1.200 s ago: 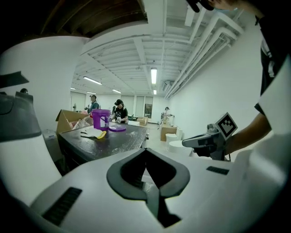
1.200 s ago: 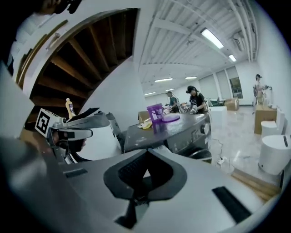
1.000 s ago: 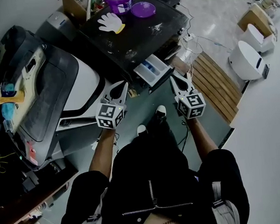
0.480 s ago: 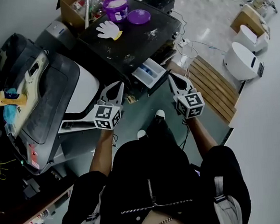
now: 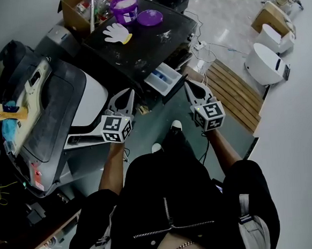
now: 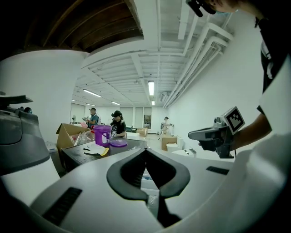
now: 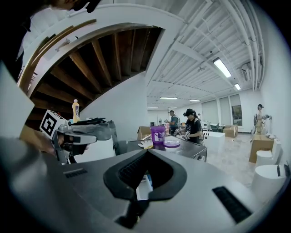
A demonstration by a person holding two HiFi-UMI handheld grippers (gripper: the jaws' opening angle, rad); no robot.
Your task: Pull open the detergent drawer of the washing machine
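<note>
Already pulled out, the detergent drawer [image 5: 163,79] juts from the upper front of the washing machine [image 5: 139,47], a white tray with a blue compartment showing inside. It sits at the near right corner of the machine's dark top, slightly beyond the two grippers and between them. The left gripper [image 5: 127,94] hovers to the near left of the drawer and the right gripper [image 5: 188,86] just to its right; neither touches it. Both hold nothing: each gripper's own view shows its jaws brought together with the tips meeting. On the machine's top, farther off, lie a white glove [image 5: 116,32], a purple lid [image 5: 150,17] and a purple bucket [image 5: 124,5], with a cardboard box [image 5: 72,15] behind them. To the left stands a second machine [image 5: 58,113] with a yellow bottle [image 5: 7,111] on it, and to the right wooden slats [image 5: 234,96] lie on the floor.
</note>
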